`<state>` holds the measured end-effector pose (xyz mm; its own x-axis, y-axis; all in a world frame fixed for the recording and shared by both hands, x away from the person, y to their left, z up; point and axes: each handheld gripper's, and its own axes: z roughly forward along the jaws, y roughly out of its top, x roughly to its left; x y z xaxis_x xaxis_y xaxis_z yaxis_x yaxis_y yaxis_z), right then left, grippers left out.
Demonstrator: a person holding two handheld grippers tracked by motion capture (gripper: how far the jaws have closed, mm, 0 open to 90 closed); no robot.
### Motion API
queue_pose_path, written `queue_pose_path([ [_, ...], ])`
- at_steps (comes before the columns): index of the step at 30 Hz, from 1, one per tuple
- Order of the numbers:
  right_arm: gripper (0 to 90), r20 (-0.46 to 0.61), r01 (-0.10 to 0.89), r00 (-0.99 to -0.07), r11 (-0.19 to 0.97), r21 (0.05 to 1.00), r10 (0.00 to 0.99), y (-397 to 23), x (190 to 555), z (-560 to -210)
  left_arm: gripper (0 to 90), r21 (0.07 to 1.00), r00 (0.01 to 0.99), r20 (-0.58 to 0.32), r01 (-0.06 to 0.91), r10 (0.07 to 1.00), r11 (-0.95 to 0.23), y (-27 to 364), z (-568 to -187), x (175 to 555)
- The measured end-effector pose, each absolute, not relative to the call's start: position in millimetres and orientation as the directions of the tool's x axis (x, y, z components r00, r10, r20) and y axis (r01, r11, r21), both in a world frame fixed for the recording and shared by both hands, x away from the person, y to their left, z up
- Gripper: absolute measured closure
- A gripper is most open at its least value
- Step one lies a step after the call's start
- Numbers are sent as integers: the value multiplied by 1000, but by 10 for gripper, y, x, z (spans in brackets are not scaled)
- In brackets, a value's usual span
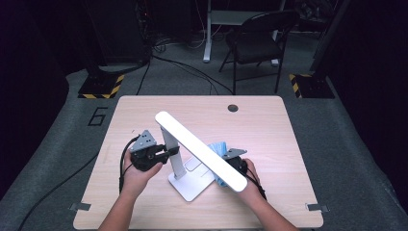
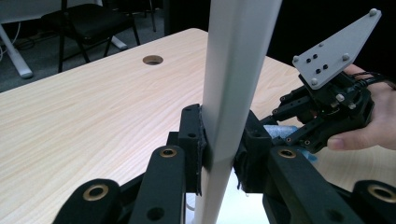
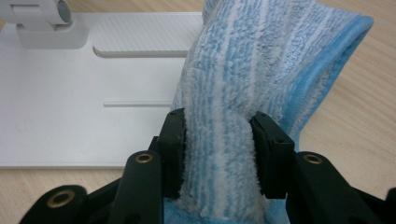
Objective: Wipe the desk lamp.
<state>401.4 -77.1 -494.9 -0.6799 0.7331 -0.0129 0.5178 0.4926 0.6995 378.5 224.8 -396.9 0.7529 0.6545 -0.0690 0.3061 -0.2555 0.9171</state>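
A white desk lamp stands mid-table on its flat base (image 1: 192, 185), with an upright post (image 1: 175, 159) and a long light bar (image 1: 199, 149) slanting across. My left gripper (image 1: 171, 153) comes in from the left, and its pads press both sides of the post (image 2: 238, 70). In its own view my left gripper (image 2: 222, 140) is shut on that post. My right gripper (image 3: 218, 149) is shut on a bunched blue striped cloth (image 3: 261, 60) that hangs over the right edge of the lamp base (image 3: 70, 107). In the high view the light bar partly hides the cloth (image 1: 219, 147).
The wooden table (image 1: 144, 110) has a cable hole (image 1: 233, 108) near its far edge. A black chair (image 1: 255, 38) and two stands with yellow-black striped feet (image 1: 98, 89) are on the floor beyond. Cables trail off the table's left side.
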Motion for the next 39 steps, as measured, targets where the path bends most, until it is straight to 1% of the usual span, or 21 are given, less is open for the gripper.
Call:
queue_pose_path([
  [1, 607, -14, 512, -678, 486, 709, 735, -767, 4016, -4952, 750, 919, 750, -76, 309, 657, -246, 2239, -3972, 3781],
  [2, 613, -5, 526, -677, 488, 696, 736, -763, 4010, -4933, 751, 919, 751, -69, 305, 657, -252, 2240, -3971, 3782],
  [4, 621, 1, 520, -671, 471, 712, 741, -743, 4006, -4917, 752, 918, 752, -70, 305, 656, -252, 2239, -3970, 3781],
  [5, 624, -6, 502, -684, 477, 722, 729, -733, 4014, -4911, 752, 918, 752, -70, 305, 655, -252, 2237, -3971, 3782],
  [7, 625, 10, 497, -693, 467, 731, 721, -666, 4013, -4899, 753, 921, 750, -70, 301, 658, -246, 2222, -3977, 3782],
  [8, 626, -2, 478, -703, 475, 739, 711, -621, 4023, -4902, 753, 919, 754, -66, 301, 653, -254, 2219, -3974, 3779],
  [9, 625, 5, 489, -700, 475, 731, 714, -566, 4016, -4898, 753, 919, 754, -69, 303, 654, -253, 2211, -3973, 3775],
  [13, 623, -16, 462, -713, 486, 742, 701, -381, 4048, -4890, 753, 919, 753, -68, 302, 654, -252, 2214, -3975, 3772],
  [16, 622, 30, 455, -733, 457, 764, 680, -270, 4059, -4861, 753, 920, 754, -66, 300, 653, -253, 2215, -3978, 3770],
  [17, 621, 45, 469, -723, 443, 764, 689, -207, 4048, -4859, 753, 919, 756, -65, 299, 652, -256, 2217, -3977, 3769],
  [23, 607, 55, 465, -734, 443, 767, 677, 39, 4052, -4932, 751, 921, 758, -72, 300, 648, -249, 2231, -3985, 3767],
  [24, 606, 42, 444, -734, 434, 784, 677, 60, 4054, -4964, 751, 921, 757, -76, 302, 649, -245, 2230, -3987, 3765],
  [25, 604, 41, 450, -736, 442, 776, 676, 63, 4043, -4966, 750, 922, 758, -72, 299, 649, -247, 2225, -3987, 3763],
  [27, 604, 48, 454, -723, 421, 785, 689, 70, 4016, -4981, 750, 919, 760, -65, 297, 647, -257, 2222, -3981, 3761],
  [29, 607, 36, 455, -724, 436, 776, 689, 72, 4005, -4967, 751, 920, 759, -65, 298, 648, -256, 2220, -3980, 3764],
  [32, 614, 96, 469, -725, 387, 794, 682, 92, 3998, -4947, 751, 920, 759, -68, 299, 648, -254, 2219, -3980, 3768],
  [34, 620, 59, 452, -735, 424, 785, 675, 114, 4003, -4968, 752, 919, 757, -66, 299, 650, -256, 2216, -3977, 3766],
  [35, 623, 57, 452, -733, 422, 786, 678, 119, 4010, -4985, 752, 918, 759, -65, 300, 648, -259, 2218, -3975, 3765],
  [39, 649, 85, 468, -741, 423, 776, 666, 58, 4082, -4994, 752, 920, 759, -66, 298, 648, -256, 2222, -3981, 3760],
])
